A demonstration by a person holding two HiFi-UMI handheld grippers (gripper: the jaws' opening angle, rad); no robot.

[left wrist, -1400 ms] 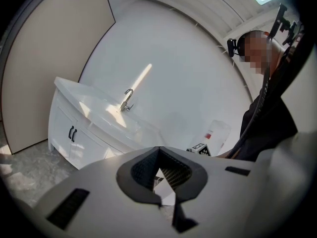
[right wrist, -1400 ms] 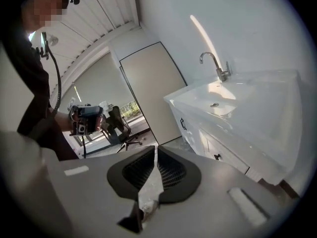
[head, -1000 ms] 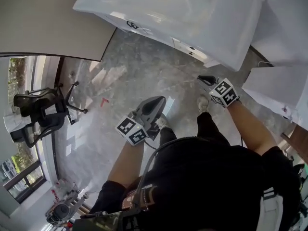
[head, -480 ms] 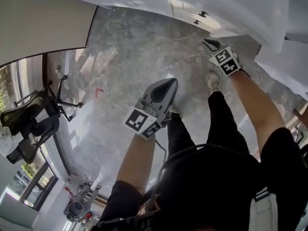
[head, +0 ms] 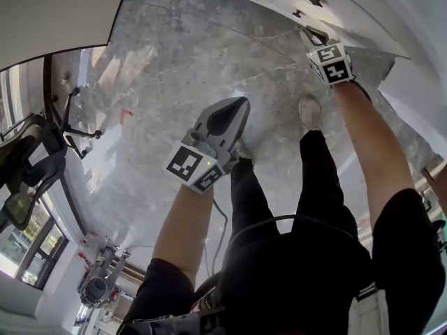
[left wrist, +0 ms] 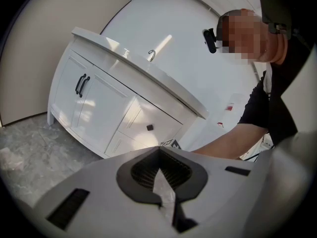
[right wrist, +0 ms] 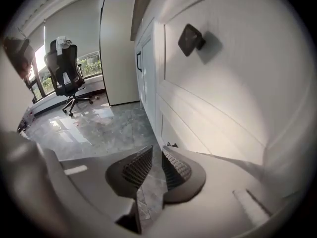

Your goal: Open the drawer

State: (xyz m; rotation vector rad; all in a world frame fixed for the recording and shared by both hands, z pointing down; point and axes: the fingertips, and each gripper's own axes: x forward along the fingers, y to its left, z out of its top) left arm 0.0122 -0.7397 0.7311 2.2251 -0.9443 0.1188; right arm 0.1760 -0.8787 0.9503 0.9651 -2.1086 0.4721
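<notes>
The vanity cabinet [left wrist: 94,100] and its drawer [right wrist: 223,78] are white, with a black knob [right wrist: 190,39]. The floor [head: 174,61] is grey and marble-veined. The left gripper [left wrist: 159,148] and right gripper [right wrist: 157,150] are pale grey with black ribbed pads [right wrist: 136,167] and black-and-white marker cubes [head: 192,167].

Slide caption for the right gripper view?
Right claw, jaws just opening with nothing between them, close beside the white drawer front below its black knob.

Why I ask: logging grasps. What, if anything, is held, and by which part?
Nothing is held. The left gripper is shut and empty; the right gripper has just been opening its jaws, nothing between them.
</notes>
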